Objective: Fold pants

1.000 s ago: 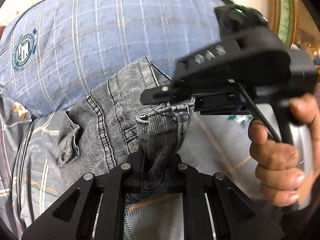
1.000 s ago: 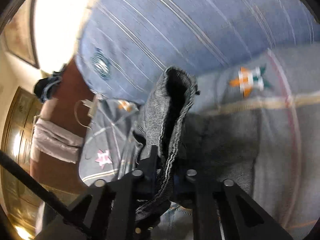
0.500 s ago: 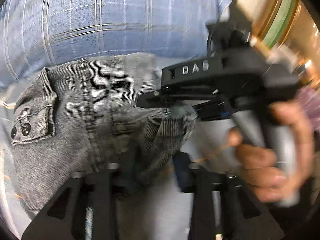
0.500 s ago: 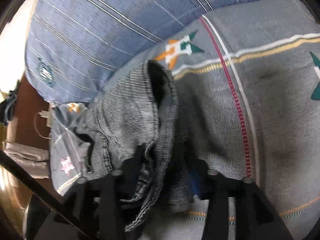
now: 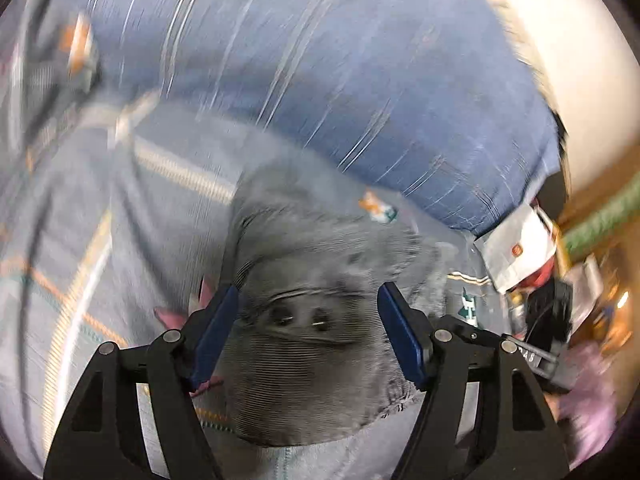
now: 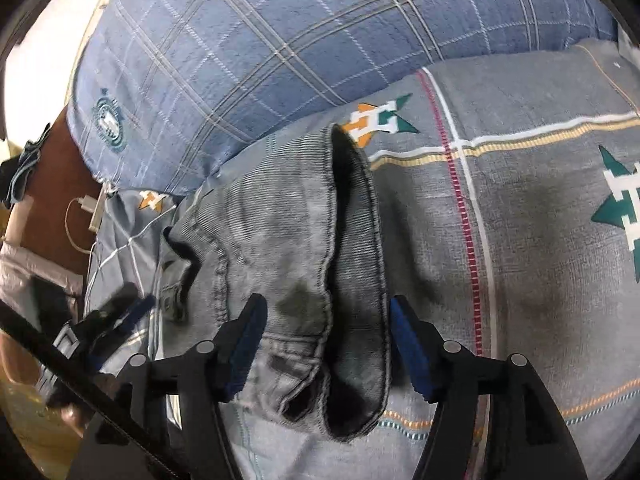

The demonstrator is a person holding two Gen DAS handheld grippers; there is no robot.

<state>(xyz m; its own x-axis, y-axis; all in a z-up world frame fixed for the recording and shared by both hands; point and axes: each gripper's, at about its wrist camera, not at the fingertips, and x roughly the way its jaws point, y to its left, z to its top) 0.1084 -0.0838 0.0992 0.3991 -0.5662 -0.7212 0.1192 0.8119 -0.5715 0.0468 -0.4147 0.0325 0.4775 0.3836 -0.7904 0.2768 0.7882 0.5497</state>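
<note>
Blue plaid pillow on patterned grey bedsheet; charger cable.

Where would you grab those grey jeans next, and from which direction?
Probably the thick hemmed edge of the grey jeans, the rolled fold lying nearest the right hand-held gripper. Come straight in from the near side, low along the bedspread. That ridge stands up from the flat cloth and already sits between the open jaws, so they could close across it.
</note>
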